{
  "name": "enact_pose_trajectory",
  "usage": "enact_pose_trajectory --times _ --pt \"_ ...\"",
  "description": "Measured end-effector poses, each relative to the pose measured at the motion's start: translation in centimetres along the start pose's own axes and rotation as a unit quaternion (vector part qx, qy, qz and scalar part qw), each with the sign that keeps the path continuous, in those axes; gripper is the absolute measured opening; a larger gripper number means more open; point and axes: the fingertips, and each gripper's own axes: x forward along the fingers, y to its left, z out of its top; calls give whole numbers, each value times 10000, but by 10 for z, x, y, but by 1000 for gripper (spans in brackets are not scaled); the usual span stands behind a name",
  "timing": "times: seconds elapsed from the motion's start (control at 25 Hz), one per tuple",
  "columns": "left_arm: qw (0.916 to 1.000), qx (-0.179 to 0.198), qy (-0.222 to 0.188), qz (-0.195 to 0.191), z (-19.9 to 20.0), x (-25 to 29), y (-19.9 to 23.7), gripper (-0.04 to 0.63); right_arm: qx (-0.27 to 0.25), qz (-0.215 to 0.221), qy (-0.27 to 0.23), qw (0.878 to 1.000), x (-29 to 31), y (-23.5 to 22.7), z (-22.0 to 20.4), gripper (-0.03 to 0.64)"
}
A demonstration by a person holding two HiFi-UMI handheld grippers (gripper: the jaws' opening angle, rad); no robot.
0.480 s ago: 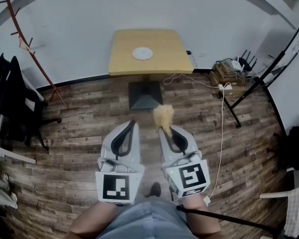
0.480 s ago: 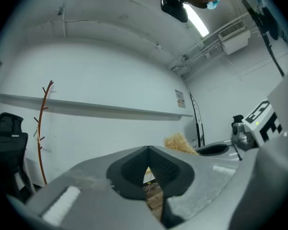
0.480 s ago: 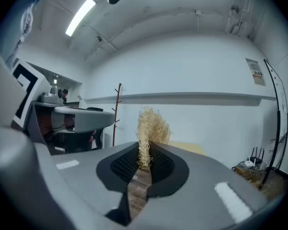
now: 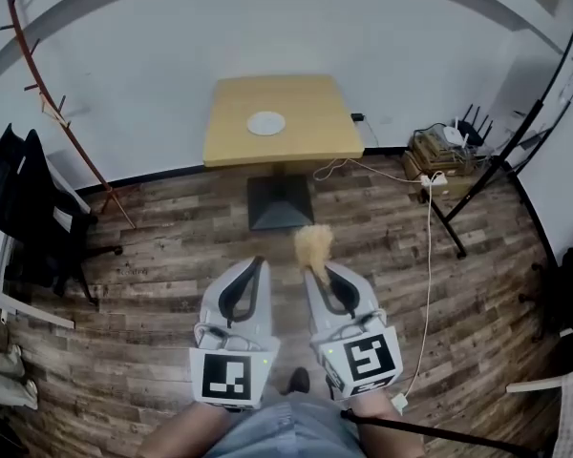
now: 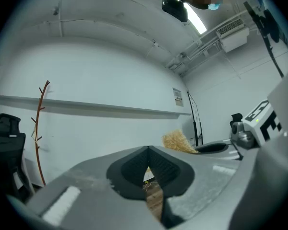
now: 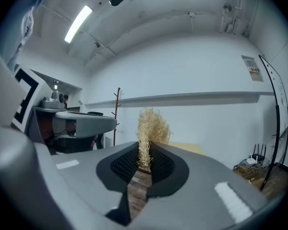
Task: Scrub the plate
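The person is holding two grippers low and close to the body, side by side, both pointing forward over the wooden floor (image 4: 153,246). The left gripper (image 4: 254,265) is pressing its jaws together, and nothing is sitting between them. The right gripper (image 4: 317,273) is pinching one scrubber (image 4: 313,241), a fluffy straw-coloured bundle that is sticking up past the jaw tips. One plate (image 4: 265,123), white and round, is lying near the middle of the one table (image 4: 310,98), a little toward its left edge. It is well apart from both grippers. The table is standing by the white wall on a dark foot (image 4: 279,201), and floor boards are lying between it and the grippers. On the left, one black chair (image 4: 24,208) is standing near the wall, and one thin reddish coat stand (image 4: 57,113) is leaning up beside it. On the right, a white cable (image 4: 427,256) is running across the floor toward a box of gear (image 4: 439,143), and a black stand leg (image 4: 451,222) is crossing the boards there.
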Motion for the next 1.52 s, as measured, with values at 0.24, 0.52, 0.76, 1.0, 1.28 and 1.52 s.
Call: enact_pose_trajectory --times 0.24,0.52,0.76,1.0,1.28,1.52 --pt "9998 22 146 148 -15 3 -18 21 159 166 60 9997 -6 -15 -15 43" --pt "9987 -220 399 247 -42 25 7 21 274 269 296 9988 28 -18 -36 43" --pt "9980 -384 479 172 -56 81 51 21 228 210 583 9978 92 -38 -50 43" --pt "9983 -472 289 196 -43 136 122 21 82 134 589 9981 178 -48 -33 43" --pt "9983 -556 37 143 -28 175 173 21 -232 170 514 9983 242 -44 -8 43" --pt "9975 -697 53 76 -32 206 193 21 -326 48 596 9977 272 -60 -5 43"
